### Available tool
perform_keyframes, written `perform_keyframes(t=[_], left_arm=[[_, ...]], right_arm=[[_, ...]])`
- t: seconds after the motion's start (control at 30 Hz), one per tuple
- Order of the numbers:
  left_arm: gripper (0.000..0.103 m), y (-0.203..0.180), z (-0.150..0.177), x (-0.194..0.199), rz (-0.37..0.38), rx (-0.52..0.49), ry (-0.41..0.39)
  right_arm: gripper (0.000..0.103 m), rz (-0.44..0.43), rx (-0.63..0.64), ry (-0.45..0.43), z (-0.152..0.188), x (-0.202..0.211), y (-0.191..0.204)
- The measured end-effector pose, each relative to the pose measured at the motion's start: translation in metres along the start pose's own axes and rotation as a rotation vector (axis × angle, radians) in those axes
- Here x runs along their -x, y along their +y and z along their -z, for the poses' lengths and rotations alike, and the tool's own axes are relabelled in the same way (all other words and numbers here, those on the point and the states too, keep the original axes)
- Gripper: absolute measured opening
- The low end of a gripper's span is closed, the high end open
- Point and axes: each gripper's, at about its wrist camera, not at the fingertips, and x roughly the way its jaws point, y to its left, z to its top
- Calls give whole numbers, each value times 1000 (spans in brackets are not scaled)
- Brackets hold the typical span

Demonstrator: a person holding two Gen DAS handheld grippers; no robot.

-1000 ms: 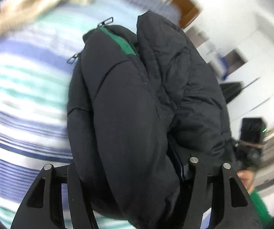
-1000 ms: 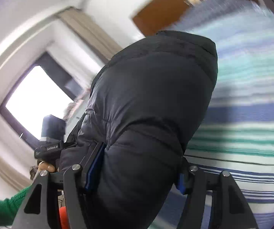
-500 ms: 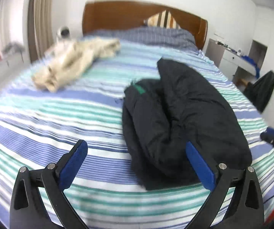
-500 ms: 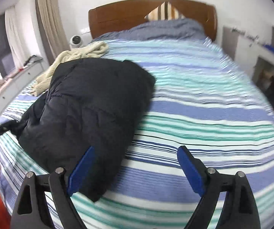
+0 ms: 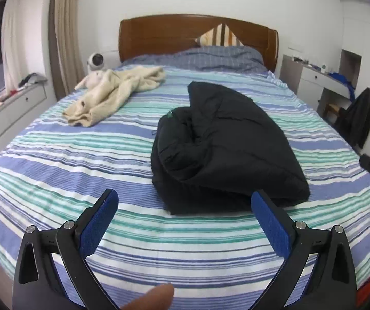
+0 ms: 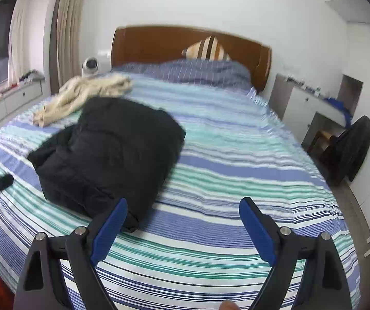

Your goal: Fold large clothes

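A black puffer jacket [image 5: 226, 144] lies folded in a thick bundle on the striped bed [image 5: 81, 160]. In the right wrist view the jacket [image 6: 110, 152] lies left of centre on the bed [image 6: 236, 180]. My left gripper [image 5: 185, 201] is open and empty, held back from the jacket's near edge. My right gripper [image 6: 183, 209] is open and empty, to the right of the jacket's near corner. Each gripper's tip shows at the edge of the other's view.
A cream garment [image 5: 112, 93] lies crumpled at the bed's far left. A wooden headboard [image 5: 198, 36] with pillows stands behind. A white desk [image 6: 311, 103] and a dark chair [image 6: 352, 147] stand to the right. A low white cabinet [image 5: 7, 108] runs along the left.
One second ago both grippers were shut on the jacket and held it up. They have let it go onto the bed, opened, and drawn back toward the foot of the bed.
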Motion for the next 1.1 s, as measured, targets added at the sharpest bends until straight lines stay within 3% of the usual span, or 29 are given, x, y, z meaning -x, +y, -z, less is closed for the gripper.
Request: perform_keyframes(t=[0.07,0.17,0.3,0.9,1.1], left_arm=[[103,-6,1,9,-32,-19,-19],[103,-14,2,19,-78,-34,-32],[103,-23,3,30,-77,-34,-22],[103,-36,2,66,-30,-12,-10],[103,-35,2,70,-71,-6,8]], right_arm=[[91,27,-21,8,2,8,-1],[90,-7,-16,32,4,13,1],[90,21,-16,59,7,21,3],[91,57,29,16,9,76,10],[91,49,30,28,7,79,12]])
